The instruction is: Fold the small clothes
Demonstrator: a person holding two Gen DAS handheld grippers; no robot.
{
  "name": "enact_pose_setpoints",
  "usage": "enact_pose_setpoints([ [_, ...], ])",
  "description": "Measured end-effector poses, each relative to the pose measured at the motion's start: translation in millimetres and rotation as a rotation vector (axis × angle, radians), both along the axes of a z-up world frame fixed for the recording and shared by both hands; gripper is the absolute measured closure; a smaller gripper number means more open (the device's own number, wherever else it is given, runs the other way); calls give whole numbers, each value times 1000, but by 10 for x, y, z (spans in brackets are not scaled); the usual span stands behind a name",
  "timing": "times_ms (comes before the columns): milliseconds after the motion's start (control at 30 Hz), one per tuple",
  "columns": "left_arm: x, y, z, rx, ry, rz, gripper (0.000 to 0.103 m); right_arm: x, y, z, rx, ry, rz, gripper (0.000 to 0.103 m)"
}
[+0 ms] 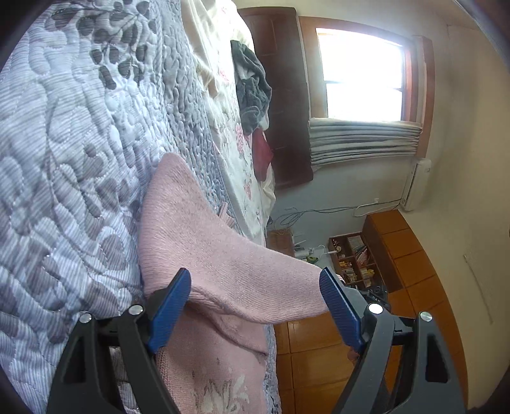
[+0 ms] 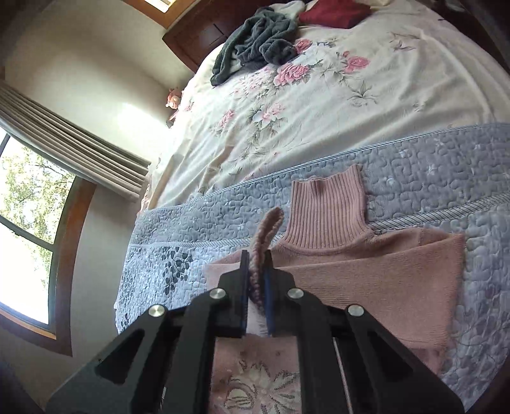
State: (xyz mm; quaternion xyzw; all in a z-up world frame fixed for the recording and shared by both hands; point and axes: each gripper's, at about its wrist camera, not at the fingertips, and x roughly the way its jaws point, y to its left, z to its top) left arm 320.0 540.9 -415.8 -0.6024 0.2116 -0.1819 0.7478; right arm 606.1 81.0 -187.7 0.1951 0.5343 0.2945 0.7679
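Two grippers are at work on one pink sweater (image 2: 366, 264), which lies flat on the grey quilt (image 2: 430, 168) of the bed. My right gripper (image 2: 256, 270) is clenched on a ribbed cuff (image 2: 269, 223); the knit stands up between the near-closed jaws, so I judge this to be the sleeve end, lifted clear of the sweater body. My left gripper (image 1: 255, 286) is spread wide, its blue pads (image 1: 169, 312) either side of a raised fold of the sweater (image 1: 223, 254). Whether either pad touches the knit I cannot tell; it grips nothing.

Judged step: carrying the sleeve across the sweater body to square the fold. To do it well, I should keep the cuff pinched firmly, draw the sleeve level rather than dragging the body with it, and lay it parallel to the side edge below the ribbed collar (image 2: 328, 207). The left gripper should pin or pinch the fold before I let go.

Beyond the sweater, past the quilt's border, lies a floral sheet (image 2: 318, 111) with a dark grey garment (image 2: 258, 41) and a red one (image 2: 334, 12), well apart from it.
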Motion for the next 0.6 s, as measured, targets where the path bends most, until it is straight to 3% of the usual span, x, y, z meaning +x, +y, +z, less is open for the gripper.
enact_pose_setpoints([
  [600, 102, -95, -32, 52, 27, -21, 20, 90, -1242, -1240, -85, 196, -243, 96],
])
